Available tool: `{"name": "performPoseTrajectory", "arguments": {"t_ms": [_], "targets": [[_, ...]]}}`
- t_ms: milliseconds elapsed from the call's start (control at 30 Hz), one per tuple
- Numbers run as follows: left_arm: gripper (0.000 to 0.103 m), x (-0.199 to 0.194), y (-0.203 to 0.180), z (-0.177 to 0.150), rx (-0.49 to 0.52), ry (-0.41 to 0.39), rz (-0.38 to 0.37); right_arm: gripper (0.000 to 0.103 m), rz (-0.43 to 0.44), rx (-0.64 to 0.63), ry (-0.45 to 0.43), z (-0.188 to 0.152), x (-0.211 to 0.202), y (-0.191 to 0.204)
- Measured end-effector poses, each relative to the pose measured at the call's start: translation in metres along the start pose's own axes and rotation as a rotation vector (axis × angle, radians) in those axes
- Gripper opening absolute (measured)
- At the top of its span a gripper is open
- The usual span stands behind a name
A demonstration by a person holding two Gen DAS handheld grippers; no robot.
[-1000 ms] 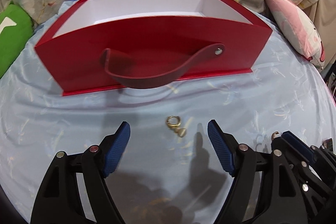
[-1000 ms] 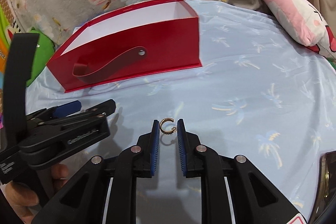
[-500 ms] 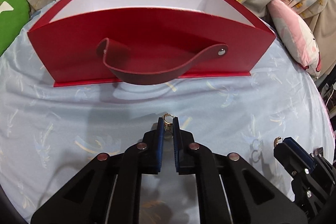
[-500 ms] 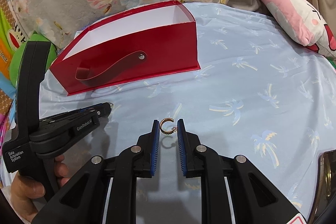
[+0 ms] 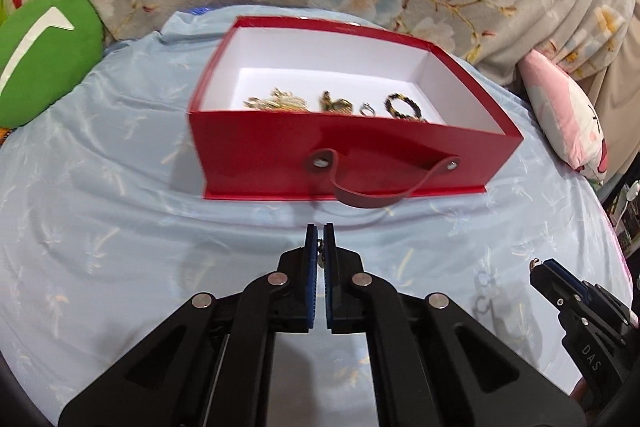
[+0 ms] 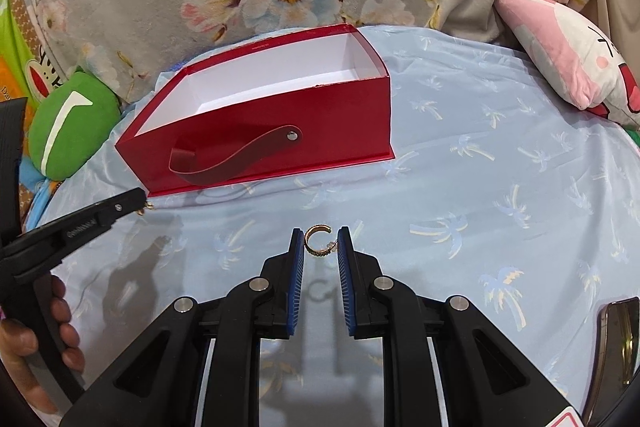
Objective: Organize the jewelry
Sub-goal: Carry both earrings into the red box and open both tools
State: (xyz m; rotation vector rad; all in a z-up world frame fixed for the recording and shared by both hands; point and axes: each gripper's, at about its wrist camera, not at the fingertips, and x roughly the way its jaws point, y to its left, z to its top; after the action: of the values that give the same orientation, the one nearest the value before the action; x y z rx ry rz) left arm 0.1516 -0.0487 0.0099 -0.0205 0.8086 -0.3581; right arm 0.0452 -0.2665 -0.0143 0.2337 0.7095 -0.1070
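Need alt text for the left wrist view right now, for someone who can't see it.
The left tongs, shut on a small gold earring, point at an open red box on a pale blue cloth. Gold jewelry and rings lie on the box's white floor. The right tongs' tip shows at lower right.

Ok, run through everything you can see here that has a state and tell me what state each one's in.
Left gripper: shut on a small gold earring, lifted off the cloth.
Right gripper: shut on a gold C-shaped hoop earring.
Red box: open, no lid, upright on the blue cloth.
Jewelry in box: several pieces lying on the white floor.
Box strap handle: hanging slack.
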Motion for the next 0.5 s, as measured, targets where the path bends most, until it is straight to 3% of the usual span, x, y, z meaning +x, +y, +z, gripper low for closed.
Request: {"name": "performPoseTrajectory", "arguments": {"t_ms": [233,500], "targets": [[0.002,-0.026,0.02,0.015,-0.014,-0.057,0.015,0.015,0.029,-0.021,-0.04,0.017,-0.011,0.011],[0.002,-0.033,0.019,0.082,0.037,-0.16,0.046,0.015,0.055,-0.098,-0.151,0.096,-0.006,0.03]]}}
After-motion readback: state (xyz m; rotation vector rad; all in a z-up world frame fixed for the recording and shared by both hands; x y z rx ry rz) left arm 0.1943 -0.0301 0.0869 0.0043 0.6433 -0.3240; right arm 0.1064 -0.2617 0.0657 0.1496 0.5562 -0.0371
